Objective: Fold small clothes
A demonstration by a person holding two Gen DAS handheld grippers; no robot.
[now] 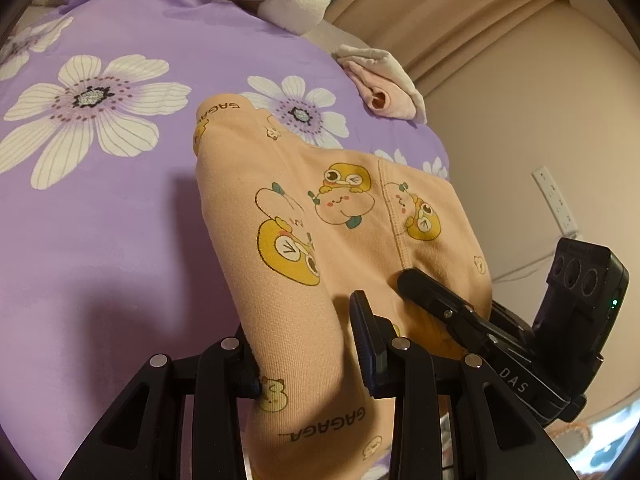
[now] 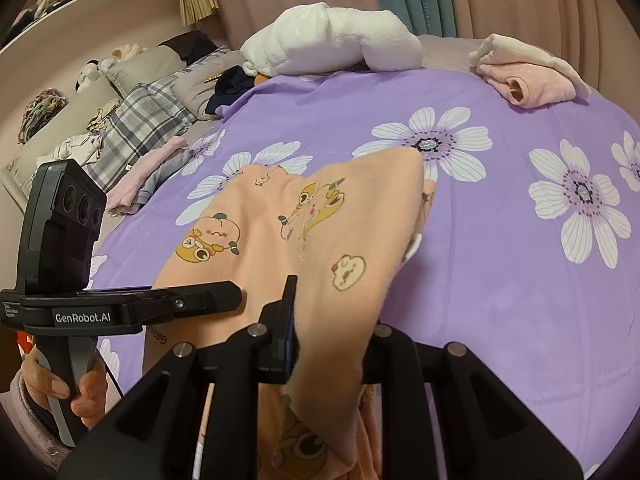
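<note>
A peach garment with yellow cartoon prints (image 1: 320, 216) lies stretched over the purple flowered bedsheet (image 1: 100, 220), its near edge lifted. My left gripper (image 1: 308, 360) is shut on that near edge, cloth bunched between its fingers. My right gripper (image 2: 332, 344) is shut on the same garment (image 2: 320, 232) beside it. The right gripper's fingers (image 1: 432, 292) show in the left wrist view, pressed on the cloth. The left gripper (image 2: 216, 296) shows at the left of the right wrist view, held by a hand.
A folded pink and cream garment (image 2: 528, 76) lies at the bed's far right edge. A white plush towel roll (image 2: 332, 40) sits at the far side. Pillows and loose clothes (image 2: 132, 120) are at the far left. A wall with a socket (image 1: 556, 204) is to the right.
</note>
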